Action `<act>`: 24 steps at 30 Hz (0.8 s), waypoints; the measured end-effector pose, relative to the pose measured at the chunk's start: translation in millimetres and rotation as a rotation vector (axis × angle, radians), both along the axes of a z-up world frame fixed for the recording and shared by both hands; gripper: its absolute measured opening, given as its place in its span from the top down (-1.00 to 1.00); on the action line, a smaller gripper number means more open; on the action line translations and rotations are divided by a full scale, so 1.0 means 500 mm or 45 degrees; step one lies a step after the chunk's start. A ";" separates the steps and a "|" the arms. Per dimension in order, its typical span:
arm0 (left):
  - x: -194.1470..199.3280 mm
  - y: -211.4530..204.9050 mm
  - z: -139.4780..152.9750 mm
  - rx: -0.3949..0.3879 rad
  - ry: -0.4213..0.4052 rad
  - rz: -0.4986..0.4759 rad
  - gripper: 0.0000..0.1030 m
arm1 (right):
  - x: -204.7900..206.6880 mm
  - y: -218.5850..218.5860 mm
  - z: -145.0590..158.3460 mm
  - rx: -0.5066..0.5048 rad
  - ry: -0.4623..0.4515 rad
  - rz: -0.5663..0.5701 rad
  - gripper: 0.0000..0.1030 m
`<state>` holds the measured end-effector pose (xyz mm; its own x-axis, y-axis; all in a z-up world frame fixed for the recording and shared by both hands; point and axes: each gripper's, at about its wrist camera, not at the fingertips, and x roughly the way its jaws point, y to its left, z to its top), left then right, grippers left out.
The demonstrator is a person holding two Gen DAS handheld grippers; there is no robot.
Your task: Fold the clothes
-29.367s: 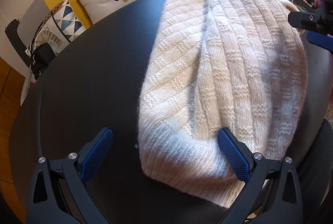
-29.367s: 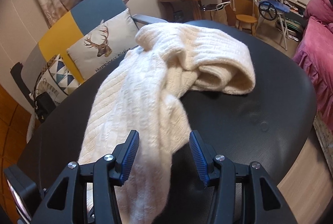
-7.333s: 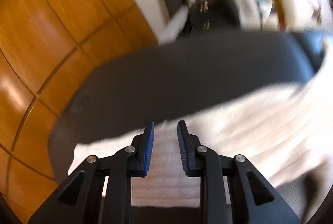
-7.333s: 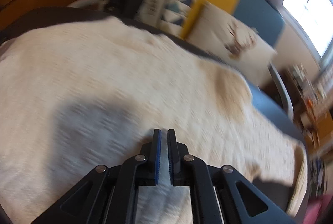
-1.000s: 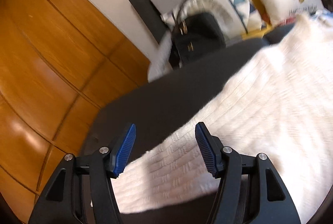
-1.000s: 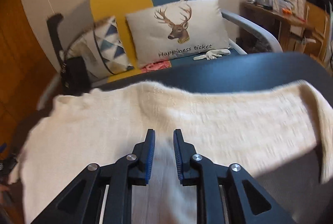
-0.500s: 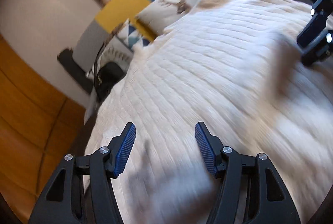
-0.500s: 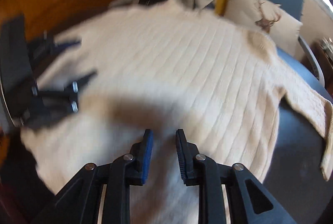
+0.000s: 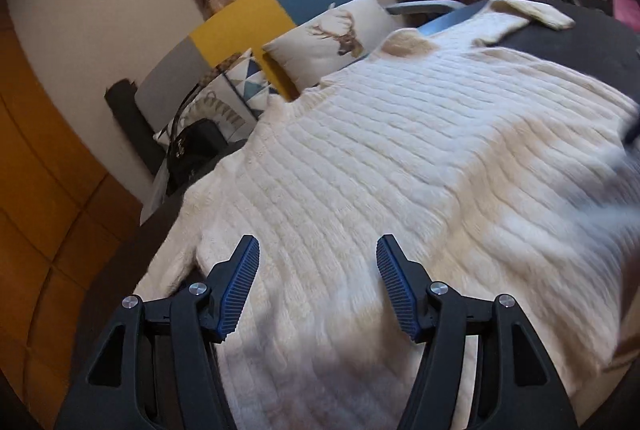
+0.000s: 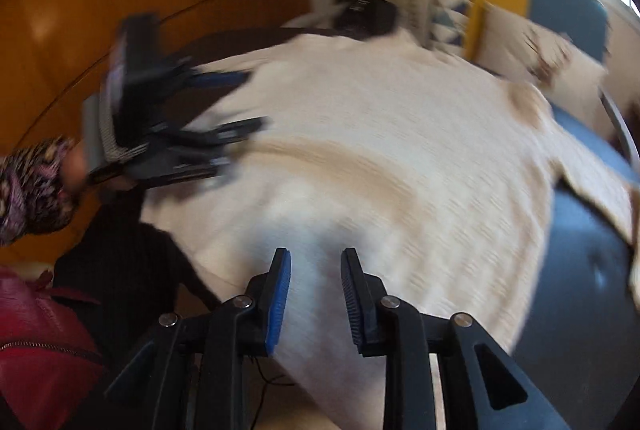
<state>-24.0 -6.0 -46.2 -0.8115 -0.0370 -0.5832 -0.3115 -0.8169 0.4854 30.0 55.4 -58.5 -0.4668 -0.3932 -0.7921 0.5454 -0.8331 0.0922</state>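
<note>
A cream ribbed knit sweater (image 9: 400,158) lies spread flat over the round black table (image 9: 592,30); it also shows in the right wrist view (image 10: 400,158). One sleeve (image 9: 532,12) reaches to the far right. My left gripper (image 9: 314,286) is open and empty, just above the sweater's near left edge. It shows blurred in the right wrist view (image 10: 224,102). My right gripper (image 10: 316,290) is open a little and empty, over the sweater's near hem.
A sofa with a deer cushion (image 9: 336,30) and a patterned cushion (image 9: 236,90) stands behind the table. A black handbag (image 9: 196,146) sits at the sofa's left end. A wooden wall (image 9: 36,190) is on the left. A red bag (image 10: 36,346) lies low left.
My right gripper has opened a little and drawn back to the sweater's near hem. My left gripper stays open and has shifted slightly over the sweater's left edge.
</note>
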 end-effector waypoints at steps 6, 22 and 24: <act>-0.058 -0.045 -0.004 0.115 -0.066 0.263 -0.27 | 0.031 -0.130 -0.062 0.320 0.071 0.173 0.49; -0.062 -0.198 -0.057 0.606 -0.193 0.592 -0.63 | 0.040 -0.062 -0.075 0.023 0.018 -0.036 0.99; -0.067 -0.206 -0.045 0.635 -0.243 0.604 -0.63 | 0.045 -0.066 -0.061 -0.018 -0.024 -0.016 1.00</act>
